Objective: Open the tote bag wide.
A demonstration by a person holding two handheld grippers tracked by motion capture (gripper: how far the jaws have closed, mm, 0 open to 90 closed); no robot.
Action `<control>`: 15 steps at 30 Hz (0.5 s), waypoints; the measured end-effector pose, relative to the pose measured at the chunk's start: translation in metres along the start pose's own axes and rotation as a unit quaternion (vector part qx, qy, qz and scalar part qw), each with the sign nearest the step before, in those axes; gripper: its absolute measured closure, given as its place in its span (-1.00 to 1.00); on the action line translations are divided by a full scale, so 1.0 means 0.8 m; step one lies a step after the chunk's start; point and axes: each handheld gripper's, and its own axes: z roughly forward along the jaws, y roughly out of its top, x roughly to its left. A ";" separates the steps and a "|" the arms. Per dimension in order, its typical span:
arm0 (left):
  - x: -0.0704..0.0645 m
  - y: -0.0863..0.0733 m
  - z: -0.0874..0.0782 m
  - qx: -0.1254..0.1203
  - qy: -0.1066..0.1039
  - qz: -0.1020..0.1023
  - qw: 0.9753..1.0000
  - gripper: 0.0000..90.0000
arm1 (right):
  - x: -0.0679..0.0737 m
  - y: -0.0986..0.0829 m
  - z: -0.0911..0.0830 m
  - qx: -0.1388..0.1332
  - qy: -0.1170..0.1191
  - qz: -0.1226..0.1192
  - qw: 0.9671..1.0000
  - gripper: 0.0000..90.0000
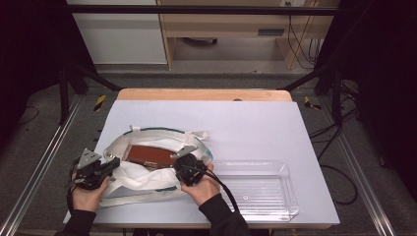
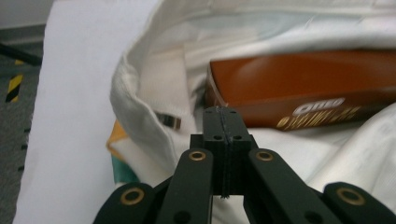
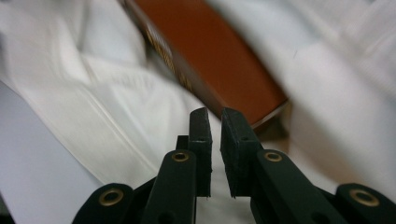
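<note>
A white cloth bag (image 1: 147, 186) lies open on the table, and a flat brown box (image 1: 150, 155) rests inside it. My left gripper (image 1: 114, 163) sits at the bag's left rim; in the left gripper view its jaws (image 2: 223, 114) are pressed together, with what looks like a thin edge of the bag (image 2: 140, 107) pinched between them, just short of the box (image 2: 303, 84). My right gripper (image 1: 177, 162) is at the box's right end. Its jaws (image 3: 214, 114) stand a narrow gap apart with nothing between them, just before a corner of the box (image 3: 219, 51).
A clear plastic tray (image 1: 290, 196) stands empty to the right of the bag, near the table's front edge. The white table top (image 1: 246, 123) stretches bare behind the bag. Dark frame posts stand beside the table at both sides.
</note>
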 end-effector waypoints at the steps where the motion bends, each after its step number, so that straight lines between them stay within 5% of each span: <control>1: -0.001 0.004 -0.003 -0.006 -0.001 0.002 1.000 1.00 | -0.002 0.002 -0.010 -0.024 0.001 -0.002 1.000 0.84; 4: 0.000 0.017 -0.007 -0.018 0.003 0.005 1.000 1.00 | -0.013 0.010 -0.037 -0.089 0.010 -0.004 0.996 0.94; 7: 0.005 0.021 -0.004 -0.020 0.005 0.001 1.000 1.00 | -0.029 0.021 -0.053 -0.123 -0.003 -0.003 0.992 1.00; 13: 0.015 0.003 0.010 0.004 0.010 -0.006 1.000 1.00 | -0.058 0.028 -0.045 -0.102 -0.032 0.007 0.994 1.00; 15: 0.016 -0.002 0.014 0.011 0.011 -0.005 1.000 1.00 | -0.066 0.024 -0.041 -0.092 -0.029 0.013 0.995 0.84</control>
